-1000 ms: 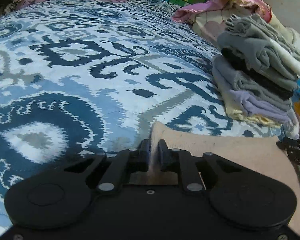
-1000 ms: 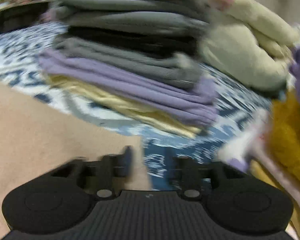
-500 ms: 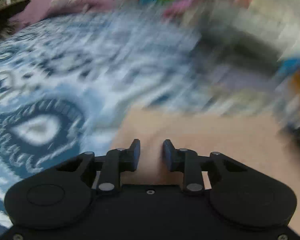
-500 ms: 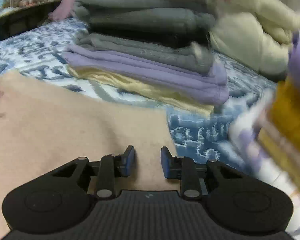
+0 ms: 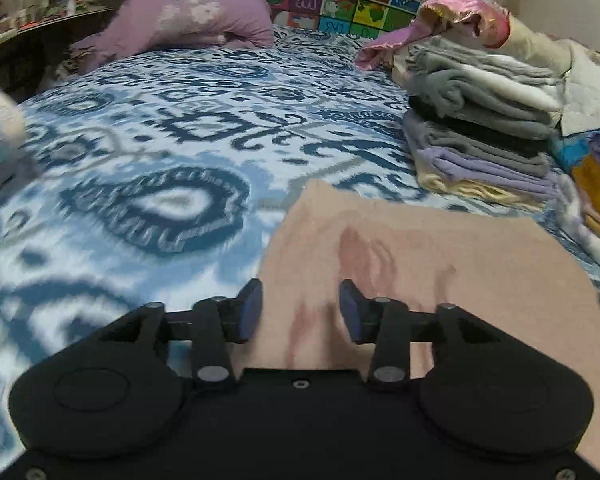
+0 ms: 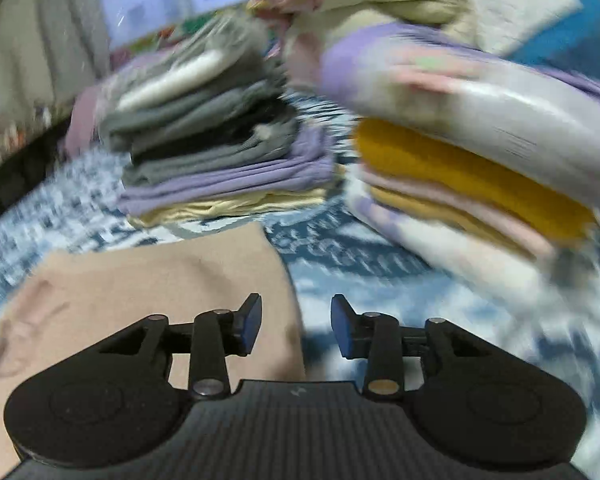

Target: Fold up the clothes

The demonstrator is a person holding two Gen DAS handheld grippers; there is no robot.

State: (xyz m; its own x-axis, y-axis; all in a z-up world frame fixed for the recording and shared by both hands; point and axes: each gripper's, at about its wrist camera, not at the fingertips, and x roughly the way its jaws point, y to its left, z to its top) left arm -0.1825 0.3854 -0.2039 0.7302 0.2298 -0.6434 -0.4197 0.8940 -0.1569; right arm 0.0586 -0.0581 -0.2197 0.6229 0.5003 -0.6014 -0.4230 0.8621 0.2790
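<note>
A folded tan cloth (image 5: 428, 264) lies flat on the blue patterned bedspread (image 5: 160, 152). My left gripper (image 5: 300, 312) is open and empty, raised over the cloth's left edge. The cloth also shows in the right wrist view (image 6: 160, 276). My right gripper (image 6: 296, 326) is open and empty, over the cloth's right edge, with the bedspread (image 6: 372, 264) beyond it. The right wrist view is blurred.
A stack of folded grey, black, lilac and yellow clothes (image 5: 480, 136) stands right of the cloth, also in the right wrist view (image 6: 220, 160). A second pile with mustard and lilac items (image 6: 480, 160) lies further right. A purple pillow (image 5: 188, 20) is at the bed's head.
My left gripper has let go of the tan cloth's corner and opened wide. Both grippers have pulled back and risen. The right gripper has opened wider and swung to the right.
</note>
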